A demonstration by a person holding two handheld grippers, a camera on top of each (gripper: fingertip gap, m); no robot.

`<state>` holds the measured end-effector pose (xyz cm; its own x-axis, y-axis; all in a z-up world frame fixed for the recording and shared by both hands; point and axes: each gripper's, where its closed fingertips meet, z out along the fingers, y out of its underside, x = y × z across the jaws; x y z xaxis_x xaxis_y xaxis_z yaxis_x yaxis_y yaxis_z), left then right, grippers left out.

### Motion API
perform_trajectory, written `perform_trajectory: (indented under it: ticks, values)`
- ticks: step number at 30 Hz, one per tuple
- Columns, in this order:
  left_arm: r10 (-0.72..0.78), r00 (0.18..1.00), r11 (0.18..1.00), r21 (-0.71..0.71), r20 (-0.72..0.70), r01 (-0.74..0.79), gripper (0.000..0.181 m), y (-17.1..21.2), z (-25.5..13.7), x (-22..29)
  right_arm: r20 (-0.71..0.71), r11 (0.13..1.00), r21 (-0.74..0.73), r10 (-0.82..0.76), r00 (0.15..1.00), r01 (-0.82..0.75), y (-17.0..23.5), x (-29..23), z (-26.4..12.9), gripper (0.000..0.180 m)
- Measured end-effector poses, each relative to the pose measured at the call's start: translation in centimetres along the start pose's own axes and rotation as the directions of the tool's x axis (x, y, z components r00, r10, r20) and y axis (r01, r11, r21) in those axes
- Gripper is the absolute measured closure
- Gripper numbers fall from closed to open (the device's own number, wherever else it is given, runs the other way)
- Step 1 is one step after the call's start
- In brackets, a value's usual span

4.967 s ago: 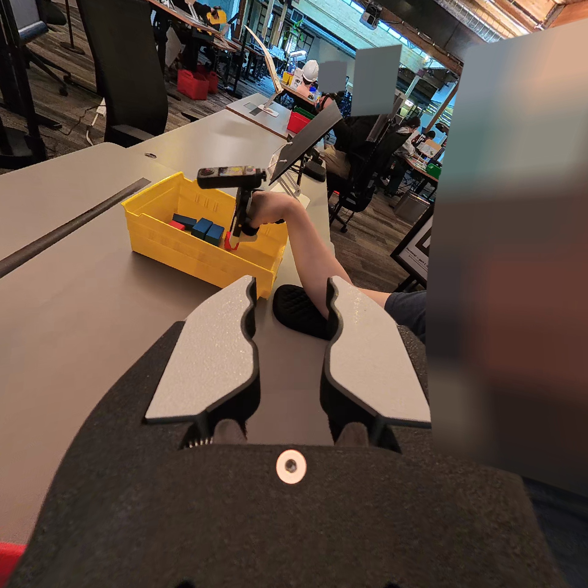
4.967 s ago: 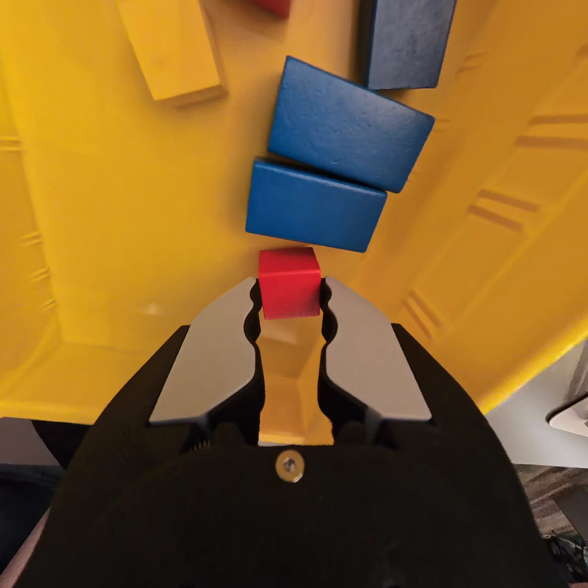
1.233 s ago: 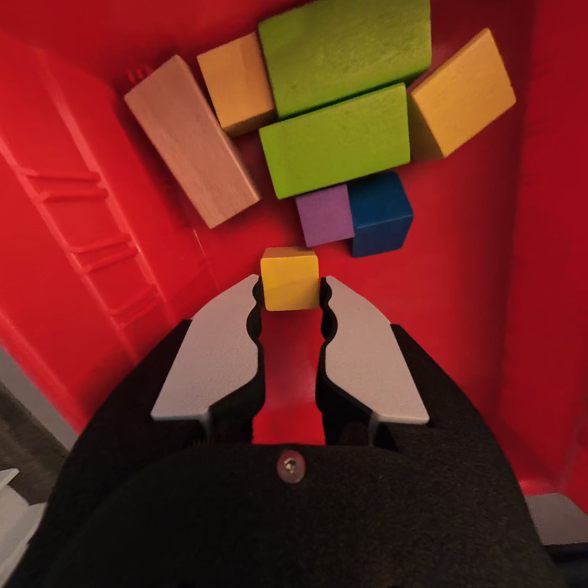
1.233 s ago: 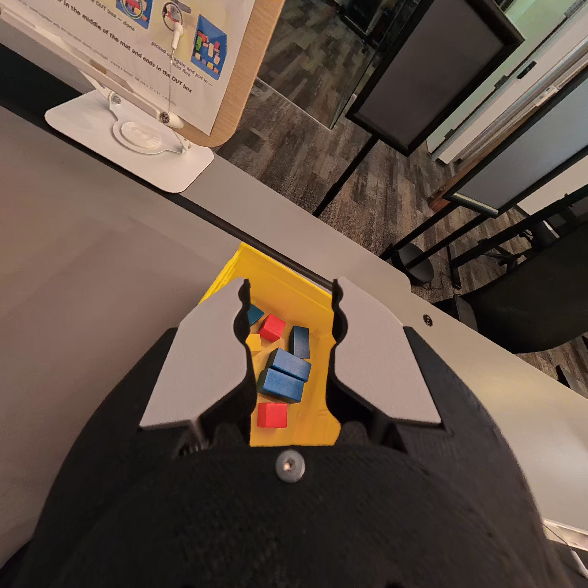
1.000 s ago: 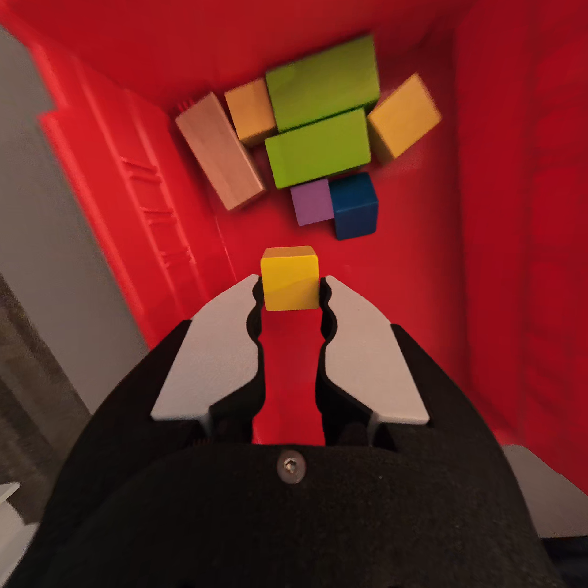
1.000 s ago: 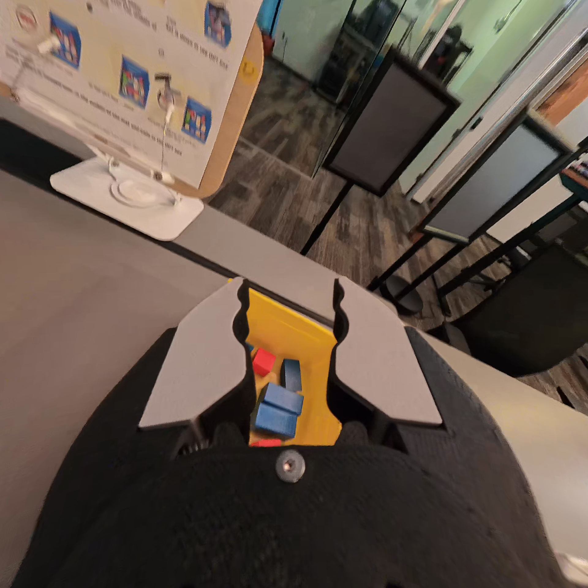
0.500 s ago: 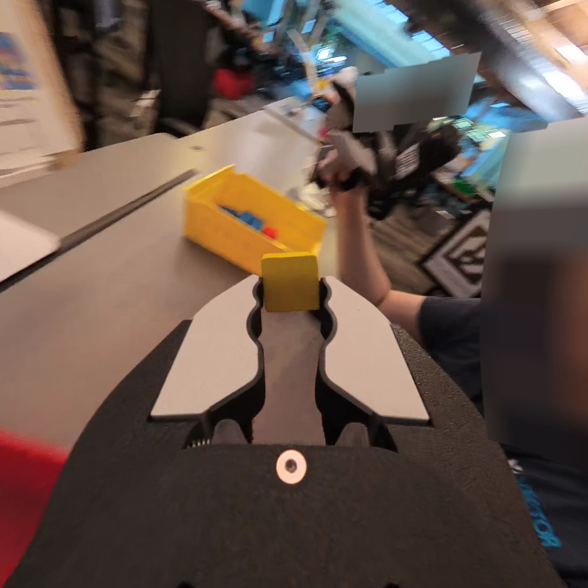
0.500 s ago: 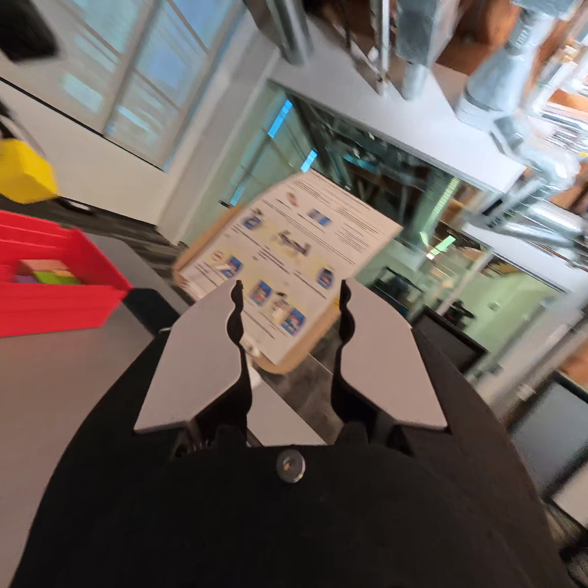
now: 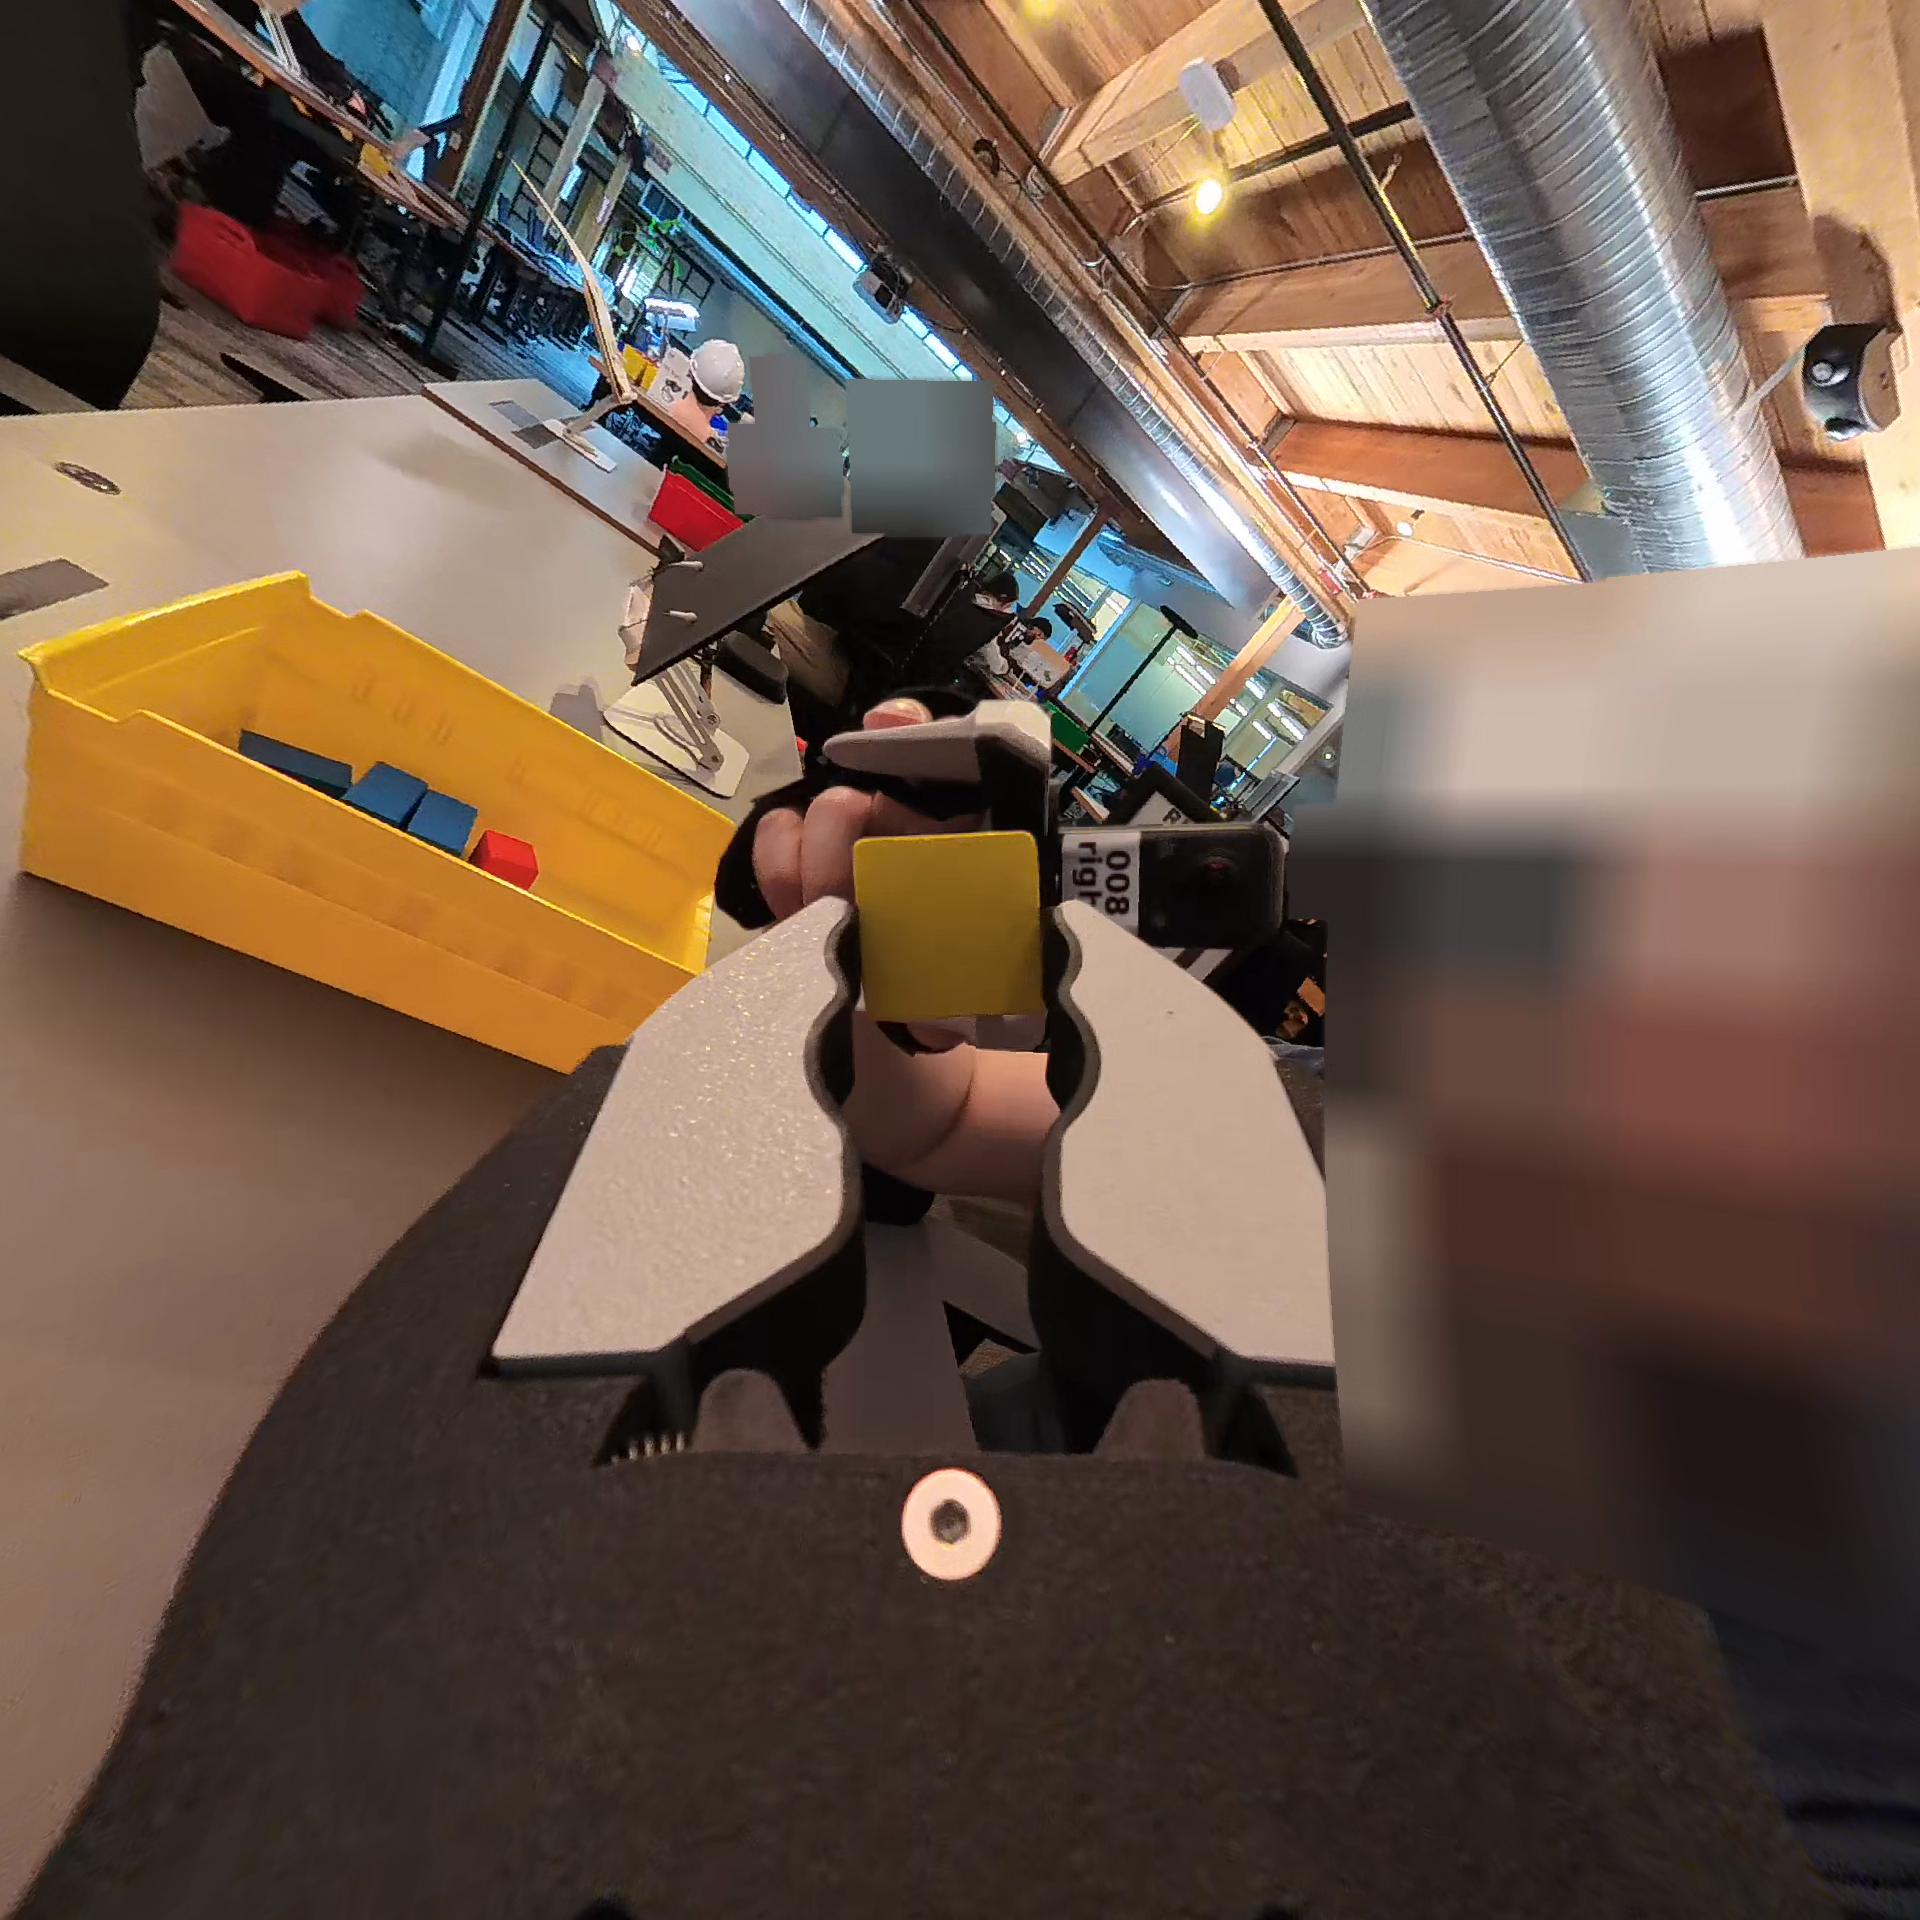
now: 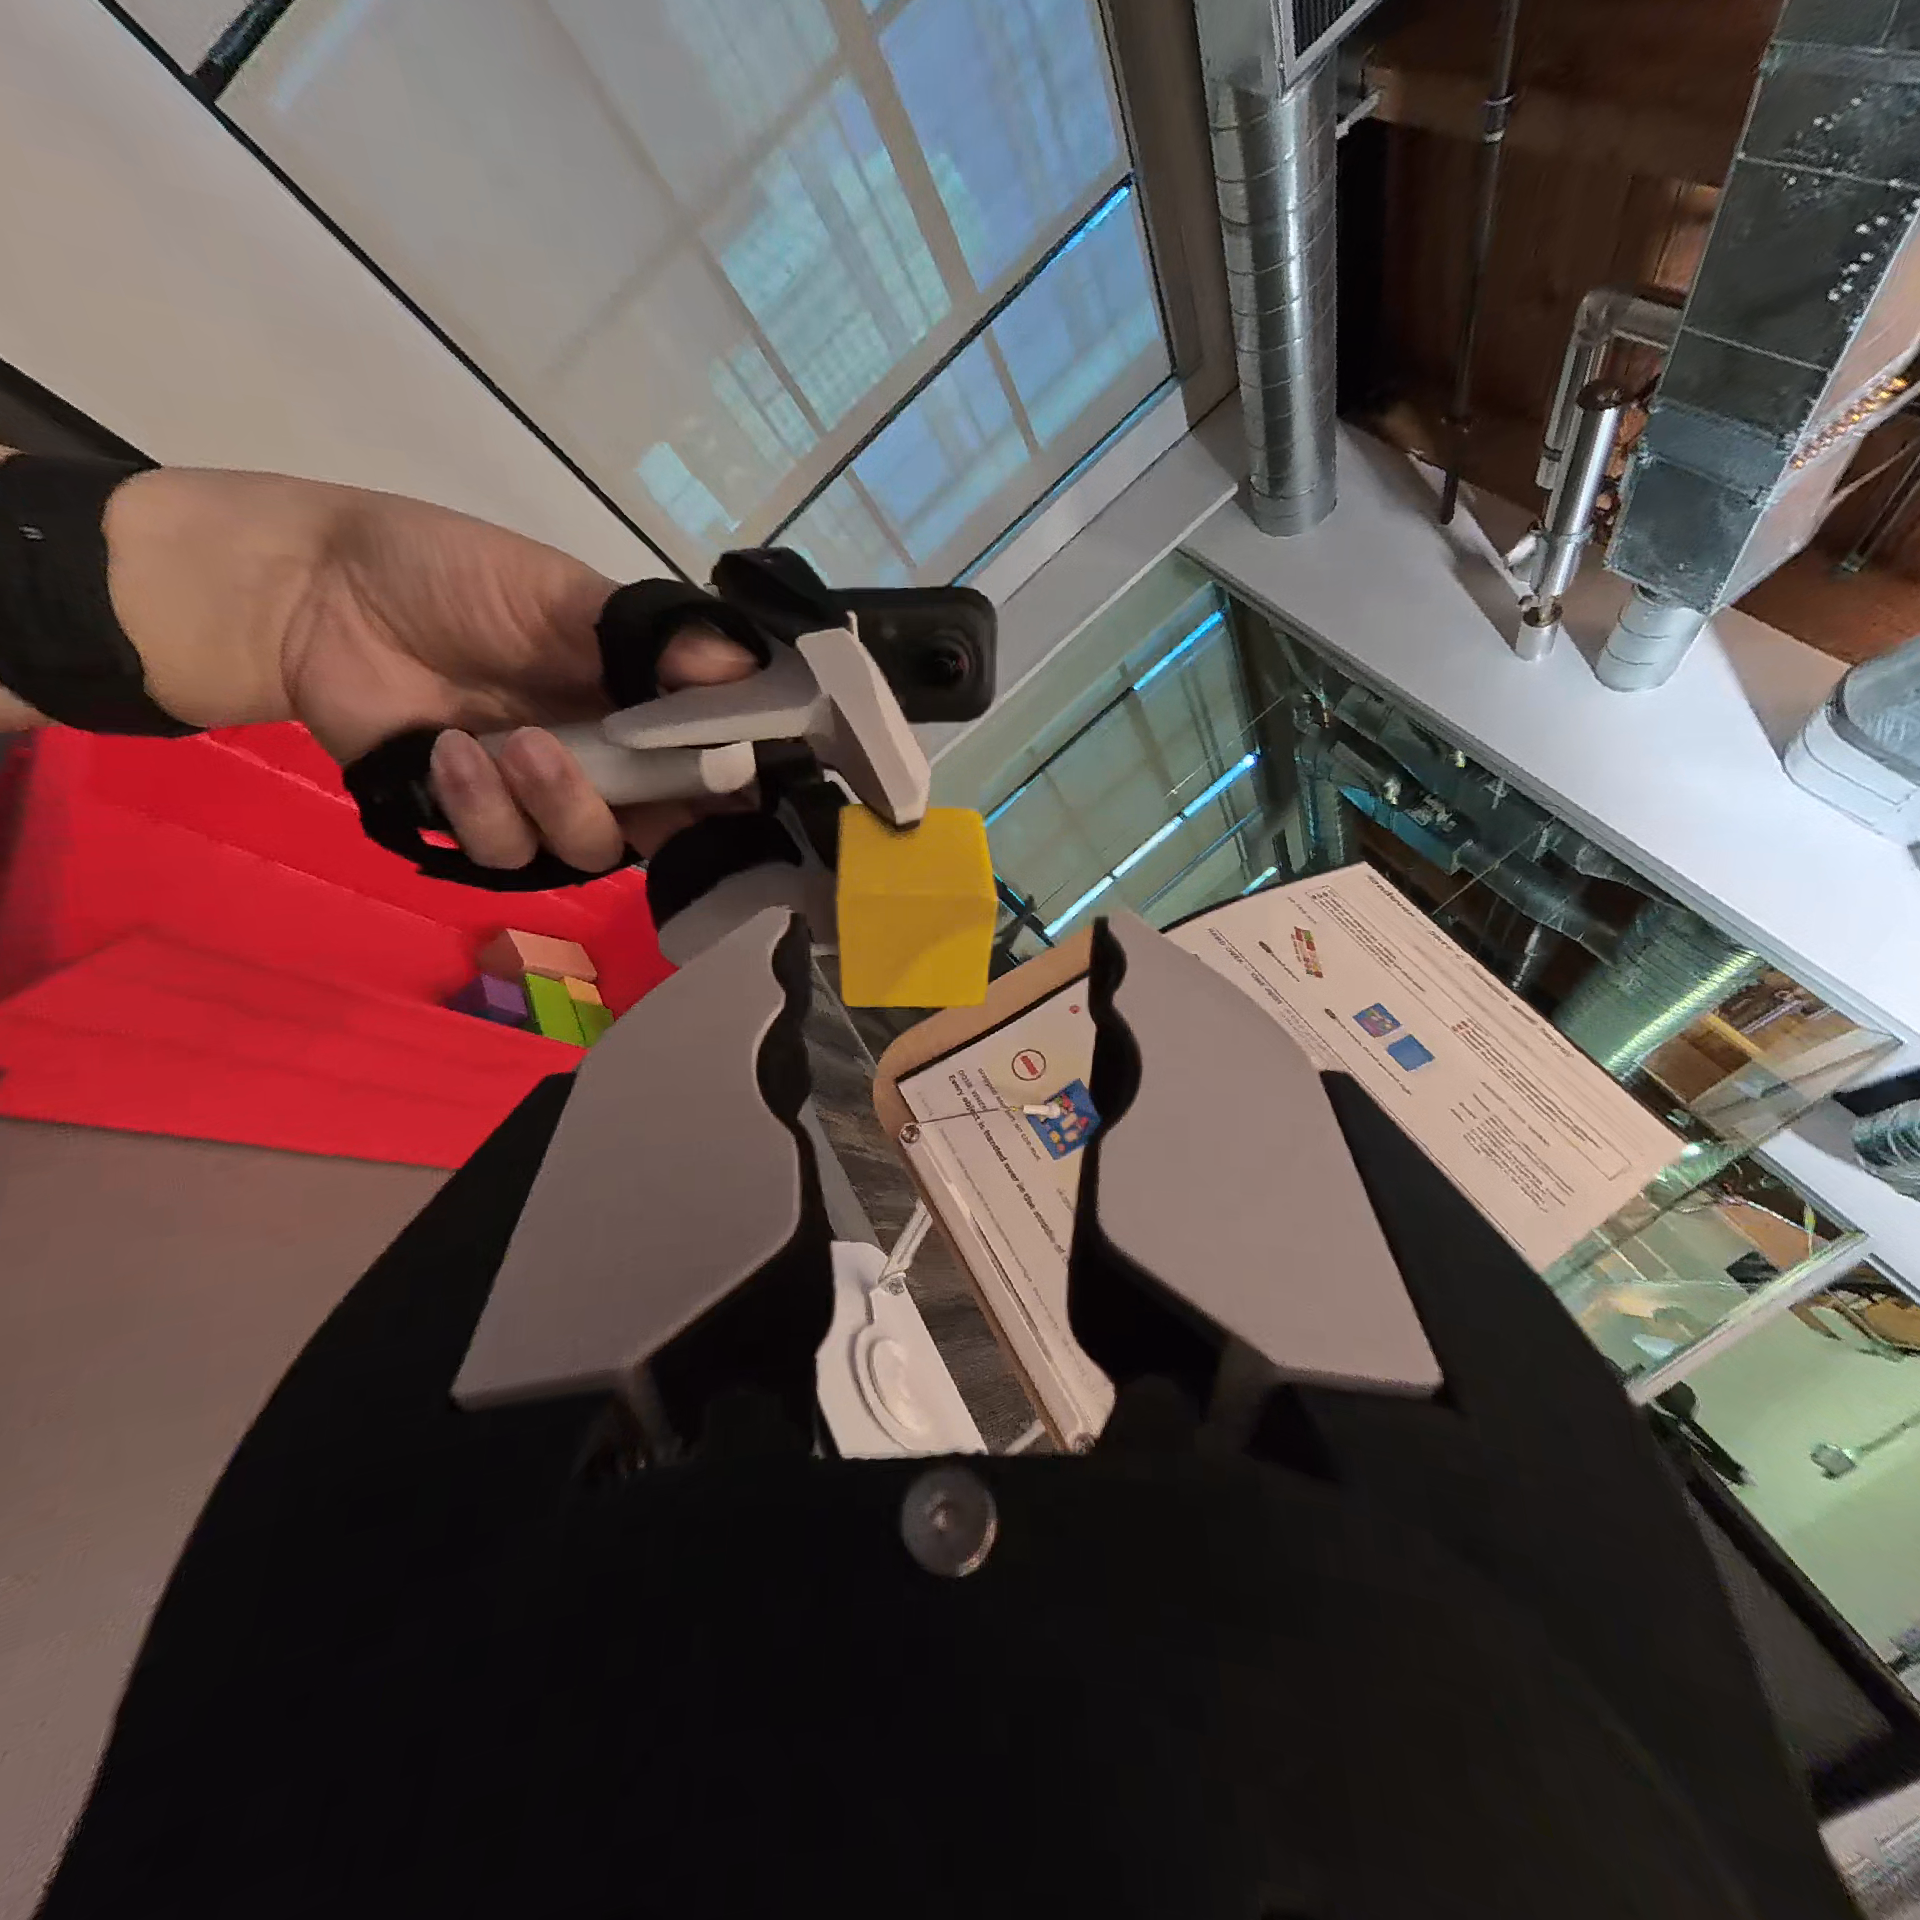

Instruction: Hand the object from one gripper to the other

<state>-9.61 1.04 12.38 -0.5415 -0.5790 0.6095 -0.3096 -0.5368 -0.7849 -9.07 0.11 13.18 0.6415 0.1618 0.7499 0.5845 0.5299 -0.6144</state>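
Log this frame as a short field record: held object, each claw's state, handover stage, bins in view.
held object: yellow cube
left claw: shut on the yellow cube, held up off the table
right claw: open, empty, pointed at the cube, not yet around it
handover stage: cube presented, transfer not yet made
yellow bin: on the table, holds blue blocks and a red cube
red bin: holds mixed coloured blocks
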Motion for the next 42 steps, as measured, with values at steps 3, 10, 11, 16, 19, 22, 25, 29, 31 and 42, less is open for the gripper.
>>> perform_trajectory:
  ticks: [3,10,11,16,19,22,25,29,31,42]
  values:
    - [0.003,1.0,1.0,-0.01,-0.006,-0.003,0.148,0.2,0.3,0.1,0.006,1.0,-0.009,0.001,1.0,-0.001,0.1,-0.5,0.3,0.128]
    - [-0.013,0.999,0.999,-0.037,-0.043,0.012,0.148,0.7,1.1,0.5,0.006,0.999,-0.034,0.0,1.0,0.0,0.7,-0.6,0.4,0.139]
    - [-0.013,0.999,0.999,-0.035,-0.037,0.011,0.148,0.7,1.1,0.4,0.007,0.999,-0.033,0.004,1.0,-0.003,0.7,-0.5,0.4,0.14]
    - [0.008,0.999,0.999,-0.037,-0.036,-0.009,0.148,0.7,1.2,0.4,0.029,0.999,-0.032,0.02,0.999,-0.019,0.7,-0.7,0.3,0.147]
    - [0.019,0.999,0.999,-0.045,-0.039,-0.021,0.147,0.8,1.3,0.5,0.052,0.998,-0.031,0.055,0.997,-0.054,0.5,-0.7,0.2,0.147]
    - [0.04,0.999,0.997,-0.067,-0.017,-0.041,0.145,0.9,1.2,0.4,0.07,0.996,-0.039,0.086,0.994,-0.083,0.6,-0.5,0.1,0.147]
    - [0.059,0.994,0.995,-0.088,0.09,-0.051,0.123,0.7,-0.2,-0.8,0.08,0.991,-0.088,0.105,0.991,-0.098,1.3,0.5,-0.3,0.147]
    - [0.15,0.947,0.989,-0.045,0.283,-0.143,0.131,-1.1,-4.2,-1.7,0.065,0.93,-0.346,0.155,0.986,-0.124,5.1,4.6,-3.0,0.147]
    - [0.179,0.915,0.983,-0.039,0.361,-0.177,0.134,-1.7,-6.0,-1.7,-0.006,0.835,-0.503,0.257,0.967,-0.224,8.0,7.5,-6.2,0.147]
    - [0.176,0.845,0.981,-0.019,0.505,-0.193,0.14,-2.5,-9.1,-1.5,-0.575,-0.212,-0.795,0.563,0.593,-0.569,24.6,6.2,-26.0,0.147]
